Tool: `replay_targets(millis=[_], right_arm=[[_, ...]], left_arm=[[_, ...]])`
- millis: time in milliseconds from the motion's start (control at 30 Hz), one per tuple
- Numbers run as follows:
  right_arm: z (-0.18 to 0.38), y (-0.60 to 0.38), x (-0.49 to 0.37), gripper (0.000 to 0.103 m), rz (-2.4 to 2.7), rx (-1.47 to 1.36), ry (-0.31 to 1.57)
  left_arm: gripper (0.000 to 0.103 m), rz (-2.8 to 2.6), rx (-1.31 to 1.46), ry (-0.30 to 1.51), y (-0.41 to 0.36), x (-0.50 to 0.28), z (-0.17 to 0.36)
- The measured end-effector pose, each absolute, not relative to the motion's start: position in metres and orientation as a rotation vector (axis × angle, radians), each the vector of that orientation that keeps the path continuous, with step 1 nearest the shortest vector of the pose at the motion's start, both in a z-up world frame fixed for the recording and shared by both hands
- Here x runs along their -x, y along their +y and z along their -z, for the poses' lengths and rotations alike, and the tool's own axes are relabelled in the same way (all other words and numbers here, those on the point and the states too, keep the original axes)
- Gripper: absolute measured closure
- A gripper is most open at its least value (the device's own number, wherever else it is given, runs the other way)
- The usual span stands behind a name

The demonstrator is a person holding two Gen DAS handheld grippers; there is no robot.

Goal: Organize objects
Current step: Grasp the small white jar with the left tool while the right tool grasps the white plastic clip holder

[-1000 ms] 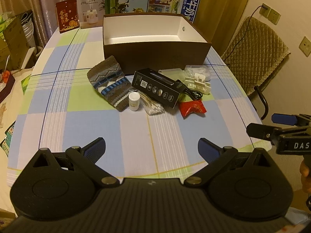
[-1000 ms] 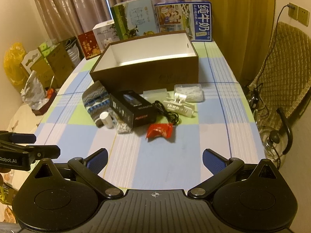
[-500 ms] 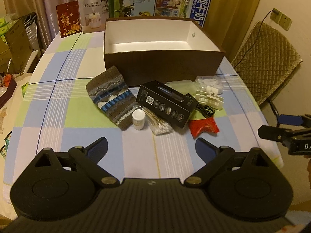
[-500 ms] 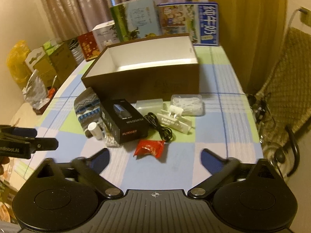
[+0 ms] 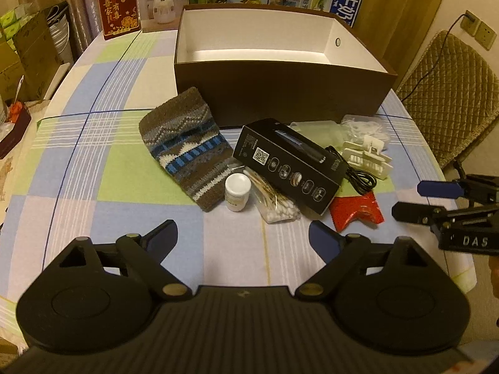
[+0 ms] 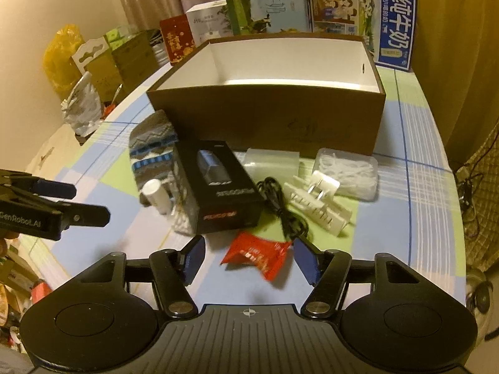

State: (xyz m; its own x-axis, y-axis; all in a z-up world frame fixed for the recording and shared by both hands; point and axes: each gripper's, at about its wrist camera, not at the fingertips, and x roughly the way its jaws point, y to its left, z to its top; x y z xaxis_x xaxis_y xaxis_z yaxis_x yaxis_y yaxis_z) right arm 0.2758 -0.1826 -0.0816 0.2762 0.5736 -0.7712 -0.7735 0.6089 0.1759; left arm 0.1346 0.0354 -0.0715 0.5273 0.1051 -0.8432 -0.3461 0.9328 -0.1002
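a: what had changed in that last second?

b: i had pushed both tools in toward the clutter. my right gripper (image 6: 249, 257) had dropped low and forward, so the red snack packet (image 6: 259, 254) that had been well ahead of it now lay right between its fingertips, on the checked tablecloth (image 6: 421, 187). its jaws were spread wide and nothing was held; the blue pads (image 6: 307, 260) stood either side of the packet, and i could not tell whether they touched it.

a: and the left?

b: my left gripper (image 5: 243, 237) had crept nearer too, jaws equally wide and empty. just ahead of it sat the small white bottle (image 5: 237, 191) and the bag of cotton swabs (image 5: 276, 207), with the knitted pouch (image 5: 187, 146) ahead-left and the black carton (image 5: 291, 165) ahead-right.

a: and the brown box (image 5: 280, 90)?

b: beyond the whole pile, open, with nothing visible inside. so nothing had been sorted yet. i judged the packet would be the first pick: close the right jaws, lift, carry it forward over the near wall. it looked thin and crinkly, so i expected it might slip or fold.
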Motion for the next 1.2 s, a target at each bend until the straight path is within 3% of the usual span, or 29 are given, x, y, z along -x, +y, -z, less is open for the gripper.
replay_targets(millis=[567, 933, 967, 1200], right_arm=[[0.119, -0.163, -0.362, 0.049, -0.976, 0.438, 0.832], [0.140, -0.146, -0.377, 0.049, -1.093, 0.527, 0.833], [0.142, -0.145, -0.377, 0.055, -1.097, 0.536, 0.829], [0.138, -0.154, -0.371, 0.056, -1.088, 0.522, 0.806]], left_arm=[[0.020, -0.424, 0.343, 0.994, 0.048, -0.161, 0.098], [0.020, -0.504, 0.356, 0.987, 0.051, -0.164, 0.108], [0.020, -0.505, 0.354, 0.988, 0.050, -0.164, 0.108], [0.024, -0.485, 0.322, 0.972, 0.048, -0.164, 0.111]])
